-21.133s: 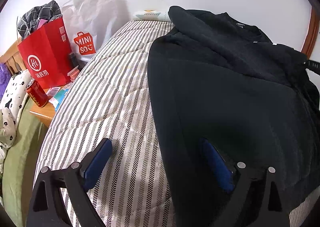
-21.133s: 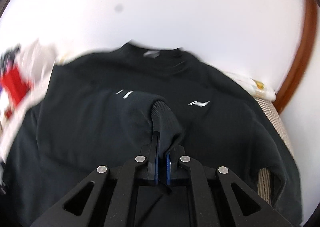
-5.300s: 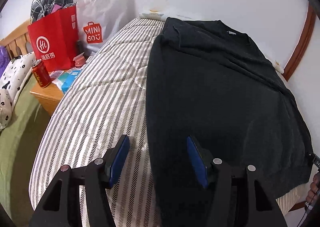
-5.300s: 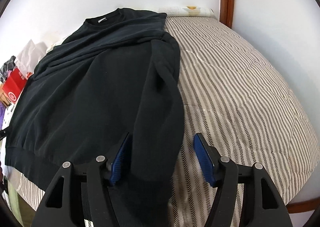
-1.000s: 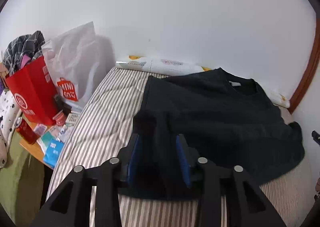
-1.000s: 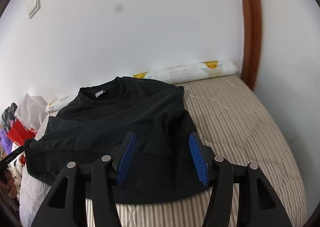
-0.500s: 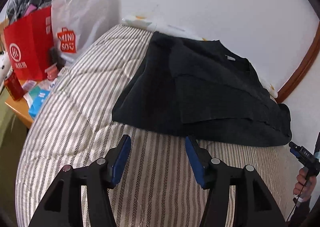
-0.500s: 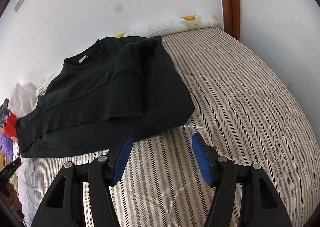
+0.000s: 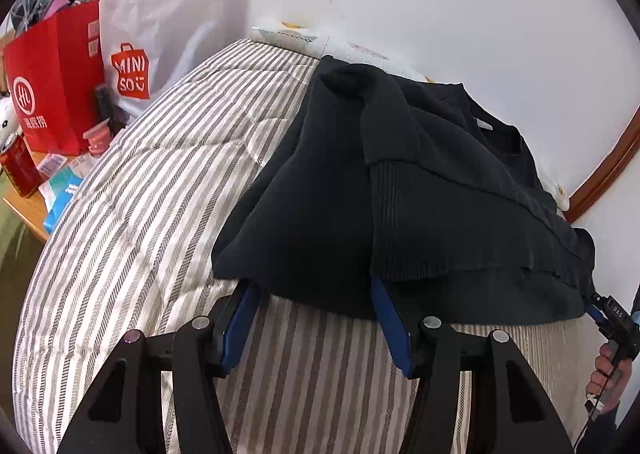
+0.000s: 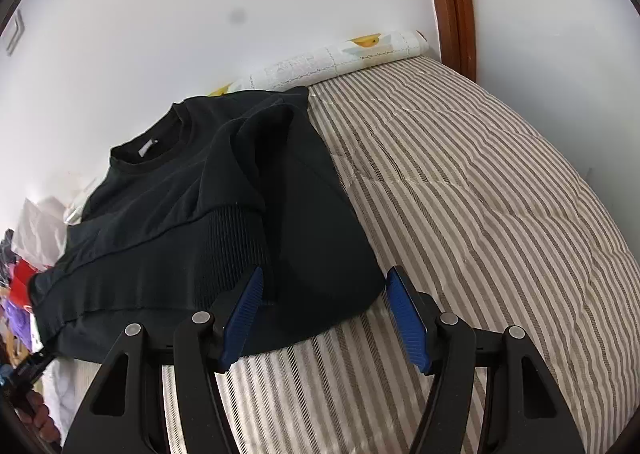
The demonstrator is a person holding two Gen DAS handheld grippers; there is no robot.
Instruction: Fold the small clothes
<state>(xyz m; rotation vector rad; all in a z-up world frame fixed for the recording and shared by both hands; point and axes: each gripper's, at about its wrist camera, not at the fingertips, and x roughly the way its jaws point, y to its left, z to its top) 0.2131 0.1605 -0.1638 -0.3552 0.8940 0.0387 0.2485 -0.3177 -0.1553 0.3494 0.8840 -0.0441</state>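
A black sweatshirt [image 9: 400,190] lies folded on the striped quilt [image 9: 160,182], ribbed hem on top and collar toward the wall. My left gripper [image 9: 314,288] is open at its near left corner, and the cloth's edge drapes over the blue fingertips [image 9: 250,292] unpressed. My right gripper [image 10: 325,274] straddles the near right corner of the sweatshirt [image 10: 192,214]. Its jaws are opening, and the cloth between them is untouched by the pads [image 10: 404,314]. Each view shows the other hand-held gripper at the sweatshirt's far corner.
Left of the bed, a wooden bedside table [image 9: 24,210] carries a red paper bag [image 9: 52,82], a white shopping bag [image 9: 160,22] and a red can [image 9: 18,166]. A rolled white mat [image 10: 340,58] lies against the wall. A brown wooden frame [image 10: 452,2] rises at the right.
A second ago the left jaws were narrower with cloth between them. Both grippers let the sweatshirt lie, widened, and have now sunk down to its near folded edge.
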